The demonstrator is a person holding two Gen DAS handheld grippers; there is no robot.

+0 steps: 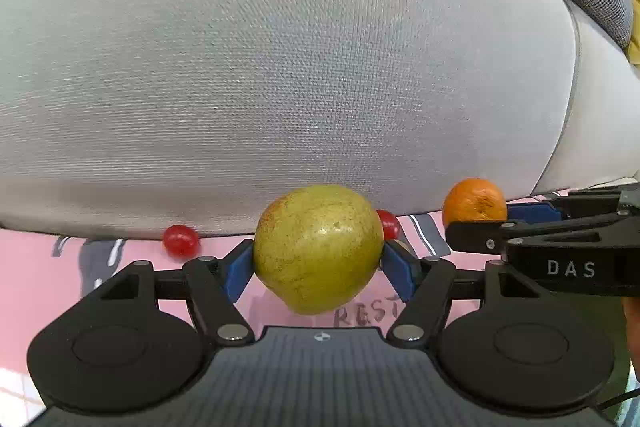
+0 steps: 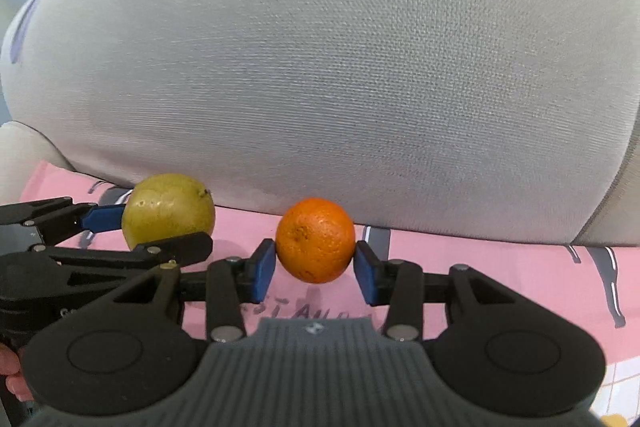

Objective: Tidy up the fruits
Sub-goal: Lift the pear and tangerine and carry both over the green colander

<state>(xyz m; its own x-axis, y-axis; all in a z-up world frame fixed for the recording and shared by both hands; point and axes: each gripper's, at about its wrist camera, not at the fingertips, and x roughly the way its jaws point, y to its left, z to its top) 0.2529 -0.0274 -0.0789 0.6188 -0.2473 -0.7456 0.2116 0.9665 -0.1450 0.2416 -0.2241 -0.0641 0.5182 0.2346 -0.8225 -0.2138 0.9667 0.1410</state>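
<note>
Pear (image 1: 318, 249) heavy, firm, smooth: left claw (image 1: 318, 263) pinches its widest part. Orange (image 2: 315, 239) lighter, soft-skinned: right claw (image 2: 315, 269) grips mid-sides w/ narrower gap.

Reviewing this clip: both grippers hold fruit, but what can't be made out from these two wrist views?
- Where the fruit should go: no bowl or tray shows in either view.
- Lettering on the pink cloth: left view, hidden behind the pear; right view, behind the orange and gripper body.
- Second small red fruit: left view, mostly behind the pear.
</note>
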